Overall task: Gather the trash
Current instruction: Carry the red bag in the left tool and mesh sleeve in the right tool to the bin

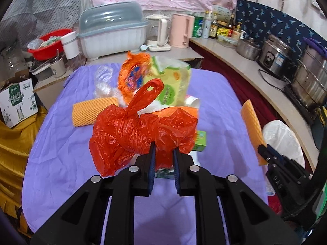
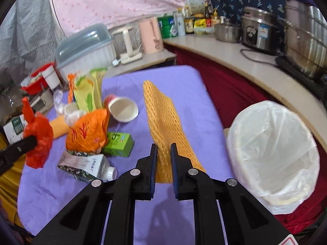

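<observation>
The left gripper (image 1: 164, 153) is seen clamped on a crumpled red plastic bag (image 1: 141, 130), whose looped handle rises toward 12 o'clock. The bag is held above a table covered in purple cloth (image 1: 61, 153). In the right wrist view the same bag (image 2: 37, 136) is observed at 9 o'clock, pinched by the left gripper.

The right gripper (image 2: 164, 153) is found pinching the near end of an orange foam net sleeve (image 2: 163, 118), which extends away toward 12 o'clock over the cloth. From the left wrist view this sleeve (image 1: 252, 126) is noted at 3 o'clock, gripped at its lower end.

A trash pile is recorded on the cloth: an orange snack bag (image 2: 87, 132), a paper cup (image 2: 123, 109) on its side, a small green carton (image 2: 118, 144), a flattened drink carton (image 2: 85, 165) and a yellow-green packet (image 2: 87, 94). A second foam sleeve (image 1: 93, 113) lies at 10 o'clock of the red bag.

A bin lined with white plastic (image 2: 273, 153) is located at 3 o'clock of the right gripper, just beside the table edge.
</observation>
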Demonstrator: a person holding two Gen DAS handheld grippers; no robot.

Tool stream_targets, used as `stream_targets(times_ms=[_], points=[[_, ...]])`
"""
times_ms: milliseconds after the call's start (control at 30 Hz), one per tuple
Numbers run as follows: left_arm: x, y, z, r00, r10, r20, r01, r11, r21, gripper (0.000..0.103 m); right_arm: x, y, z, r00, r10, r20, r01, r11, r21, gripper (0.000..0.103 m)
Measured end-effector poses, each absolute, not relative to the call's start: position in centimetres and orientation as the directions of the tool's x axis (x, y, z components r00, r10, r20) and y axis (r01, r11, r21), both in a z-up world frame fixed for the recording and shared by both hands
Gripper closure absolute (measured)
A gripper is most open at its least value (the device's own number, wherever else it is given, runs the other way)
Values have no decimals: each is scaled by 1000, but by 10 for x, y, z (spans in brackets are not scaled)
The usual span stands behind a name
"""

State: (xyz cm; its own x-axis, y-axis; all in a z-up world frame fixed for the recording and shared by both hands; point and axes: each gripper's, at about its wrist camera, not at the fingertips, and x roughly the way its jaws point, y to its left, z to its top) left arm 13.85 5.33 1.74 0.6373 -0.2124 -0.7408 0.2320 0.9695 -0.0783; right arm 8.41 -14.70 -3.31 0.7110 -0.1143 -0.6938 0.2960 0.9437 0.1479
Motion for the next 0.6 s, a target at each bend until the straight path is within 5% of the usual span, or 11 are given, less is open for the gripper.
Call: stream_targets(times_ms=[233, 600], points=[[105, 8, 39, 645, -296, -705, 356, 932, -66, 88, 21, -189, 7, 729, -231, -644, 396, 910, 121, 91], [52, -88, 38, 567, -426, -705, 559, 828, -49, 88, -59, -260, -3, 664, -345, -663, 558, 819, 134, 91]])
